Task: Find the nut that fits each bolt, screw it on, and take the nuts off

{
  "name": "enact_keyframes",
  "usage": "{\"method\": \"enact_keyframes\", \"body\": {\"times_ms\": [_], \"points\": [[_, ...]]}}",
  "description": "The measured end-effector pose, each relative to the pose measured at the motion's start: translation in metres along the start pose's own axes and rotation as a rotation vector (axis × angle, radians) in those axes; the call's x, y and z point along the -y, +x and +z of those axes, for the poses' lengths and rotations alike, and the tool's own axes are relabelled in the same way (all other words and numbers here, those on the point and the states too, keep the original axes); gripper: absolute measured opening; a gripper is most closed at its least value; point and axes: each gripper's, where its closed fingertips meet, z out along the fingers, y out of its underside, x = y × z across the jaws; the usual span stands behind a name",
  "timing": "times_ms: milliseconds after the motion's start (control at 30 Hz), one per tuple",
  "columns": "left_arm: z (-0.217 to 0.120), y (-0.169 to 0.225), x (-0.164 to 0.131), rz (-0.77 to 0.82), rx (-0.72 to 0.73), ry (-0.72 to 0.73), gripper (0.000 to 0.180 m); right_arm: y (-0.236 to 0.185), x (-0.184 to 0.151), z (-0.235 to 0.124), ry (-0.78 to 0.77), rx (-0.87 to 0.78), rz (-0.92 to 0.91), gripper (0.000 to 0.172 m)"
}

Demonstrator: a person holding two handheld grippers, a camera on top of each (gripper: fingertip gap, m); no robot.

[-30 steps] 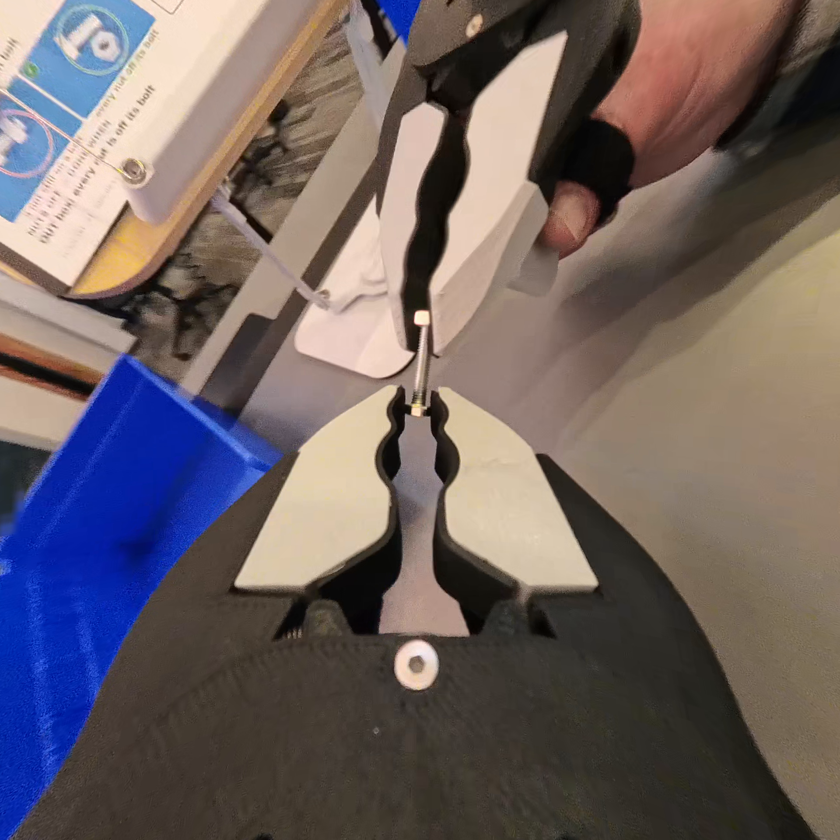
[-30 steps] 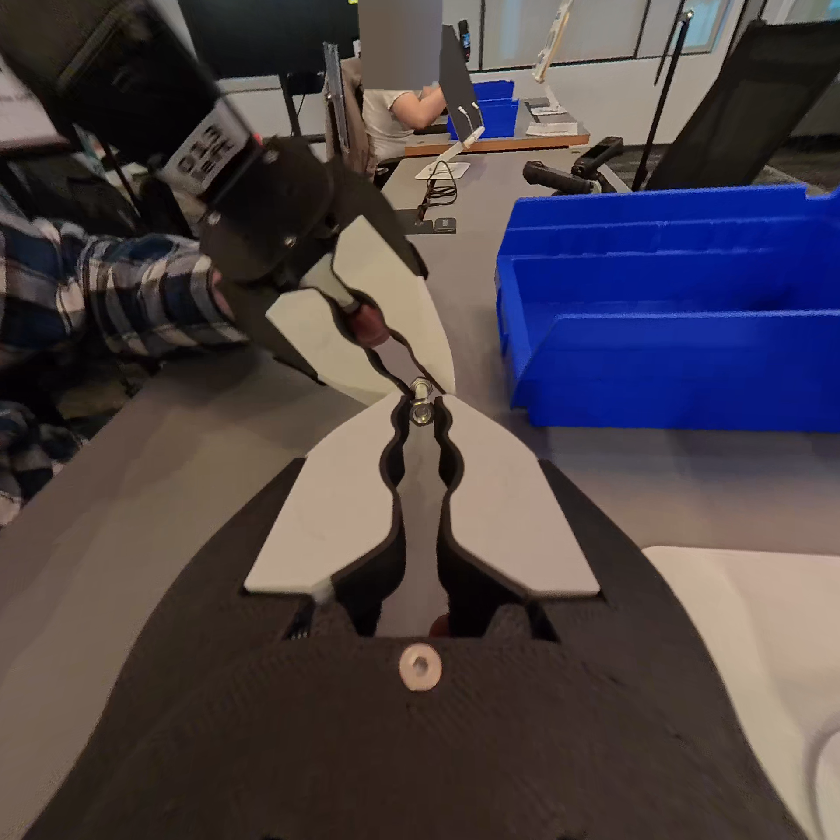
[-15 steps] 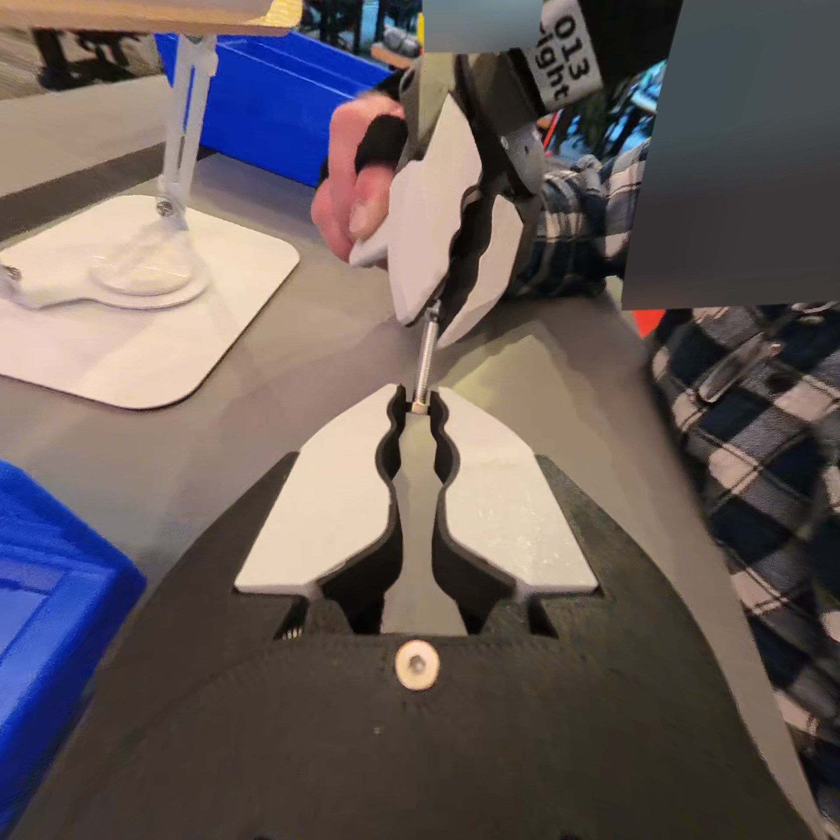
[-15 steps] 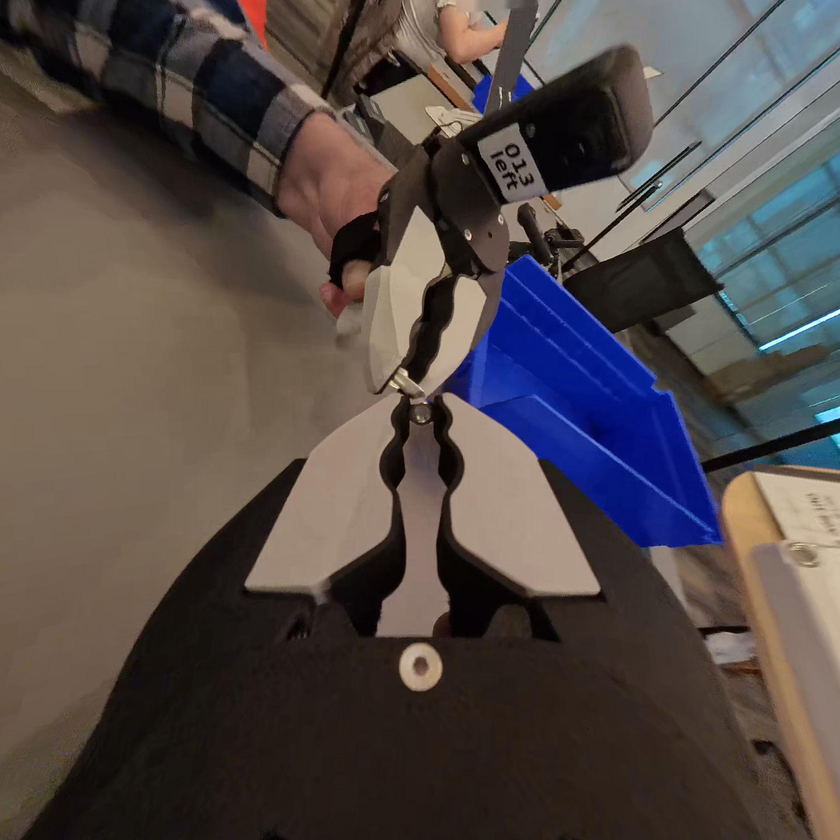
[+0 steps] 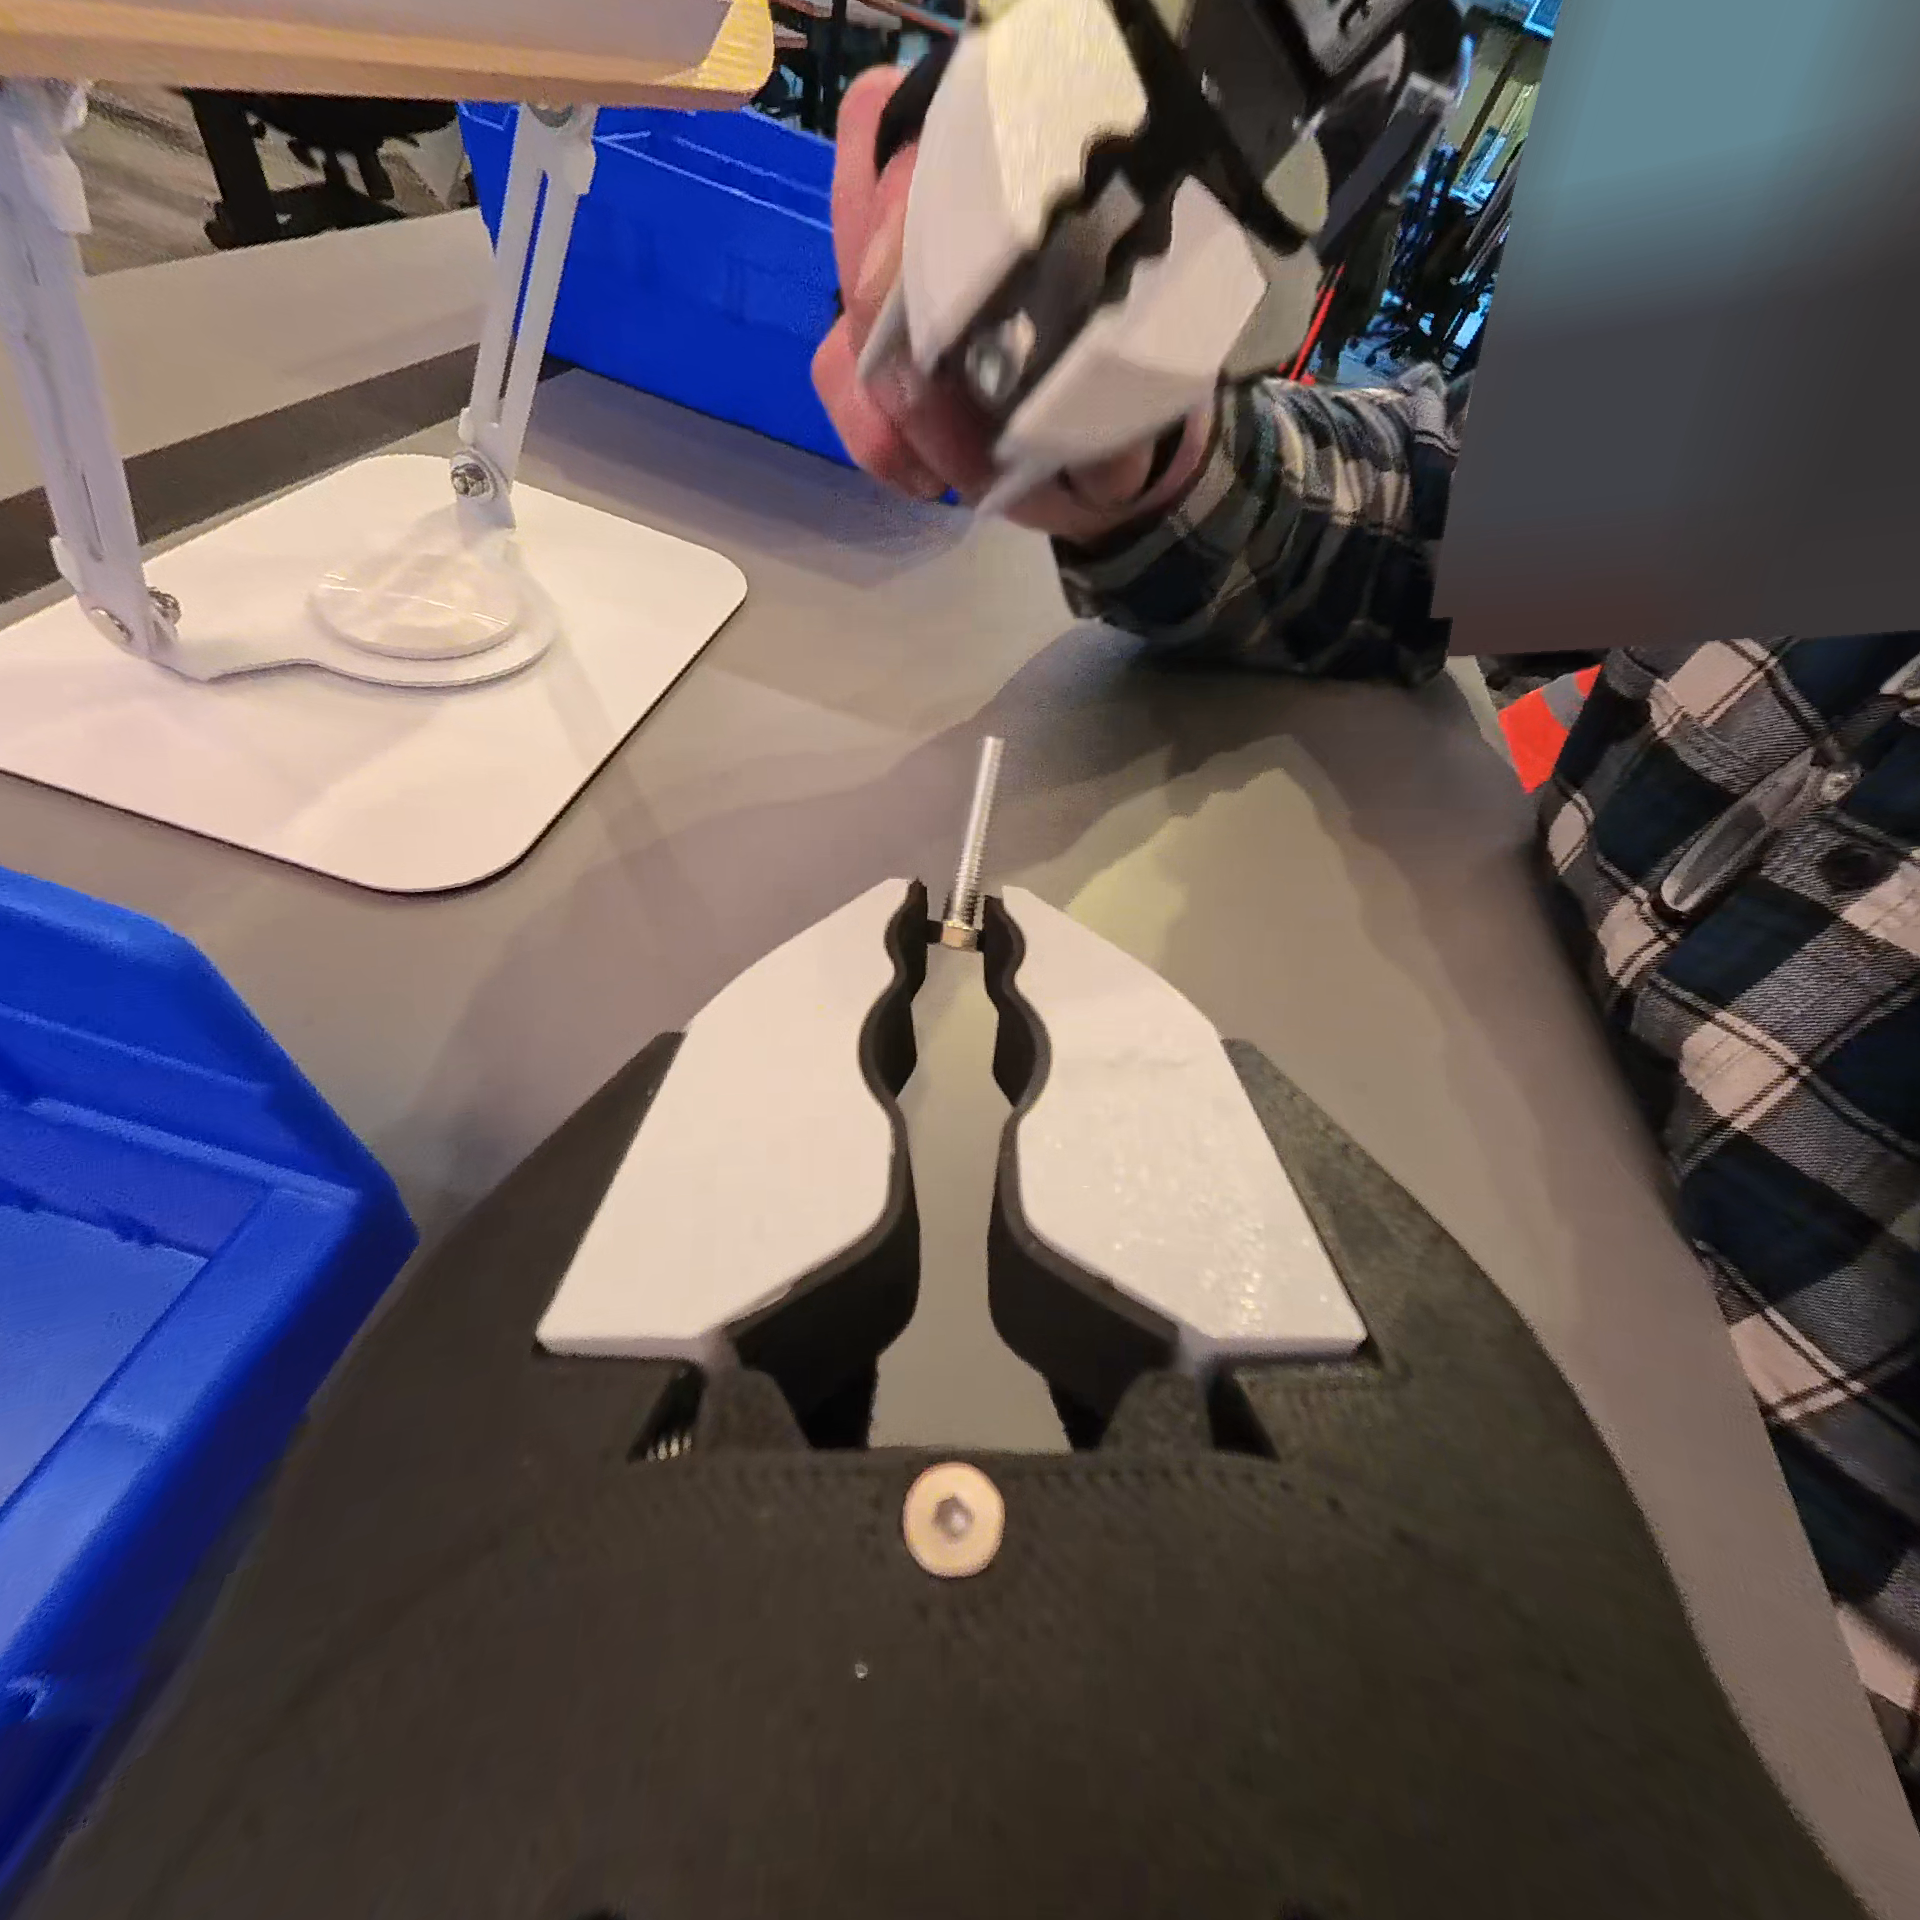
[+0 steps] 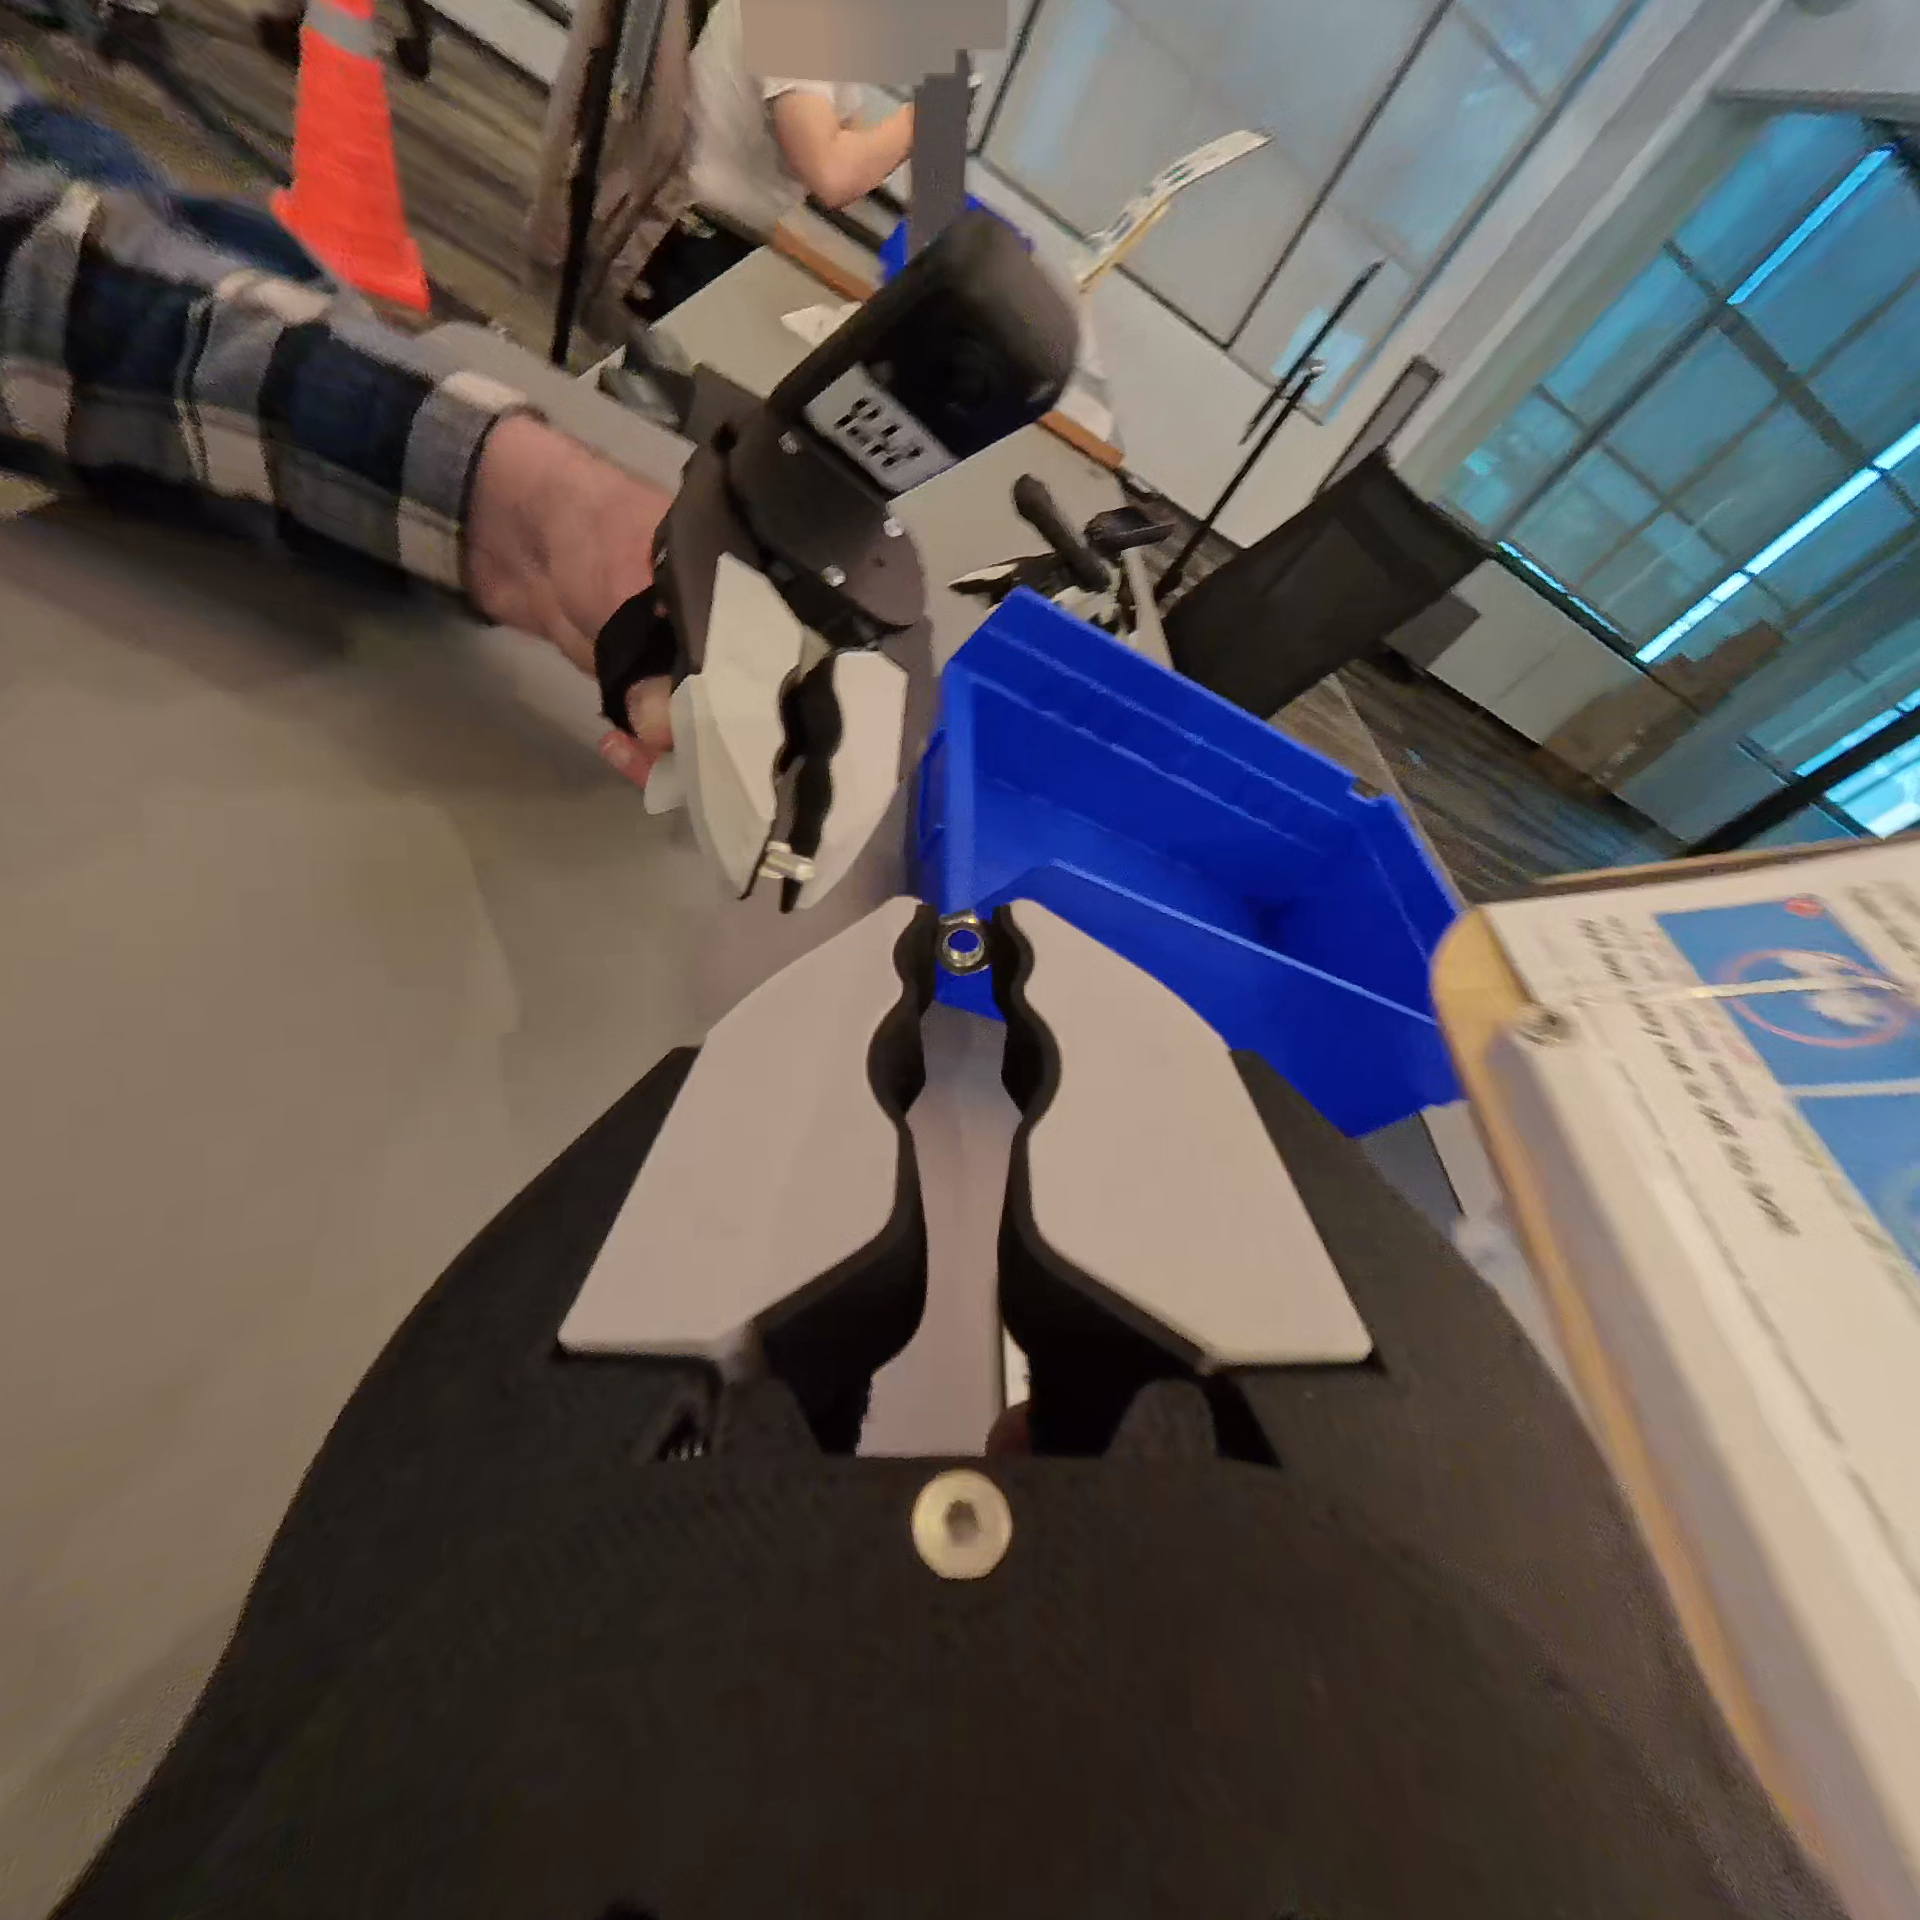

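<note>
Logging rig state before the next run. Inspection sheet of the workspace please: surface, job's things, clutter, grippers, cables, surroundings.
Surface: grey table, bare in the middle.
Job's things: silver bolt, nut off; silver nut, apart from the bolt.
Clutter: blue bins; white stand base; instruction board.
Grippers: left gripper pinches the bolt's head, shank pointing forward; right gripper pinches the nut, its hole showing.
Cables: nothing seen.
Surroundings: orange cone, a seated person at another desk, windows.
</note>
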Motion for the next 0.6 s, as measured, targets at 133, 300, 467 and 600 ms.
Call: {"method": "enact_keyframes", "body": {"times_ms": [133, 300, 467, 600], "points": [[-0.002, 0.000, 0.004, 0.017, 0.015, 0.011, 0.010, 0.045, 0.010, -0.061, -0.034, -0.186, 0.048, 0.011], [-0.001, 0.002, 0.010, 0.042, 0.042, 0.027, 0.010, 0.126, -0.027, -0.208, -0.231, -0.597, 0.093, 0.011], [0.006, 0.003, 0.012, 0.060, 0.063, 0.027, 0.010, 0.140, -0.128, -0.332, -0.563, -0.772, 0.351, 0.011], [0.013, 0.005, 0.012, 0.064, 0.068, 0.020, 0.010, 0.115, -0.199, -0.365, -0.751, -0.706, 0.604, 0.012]]}}
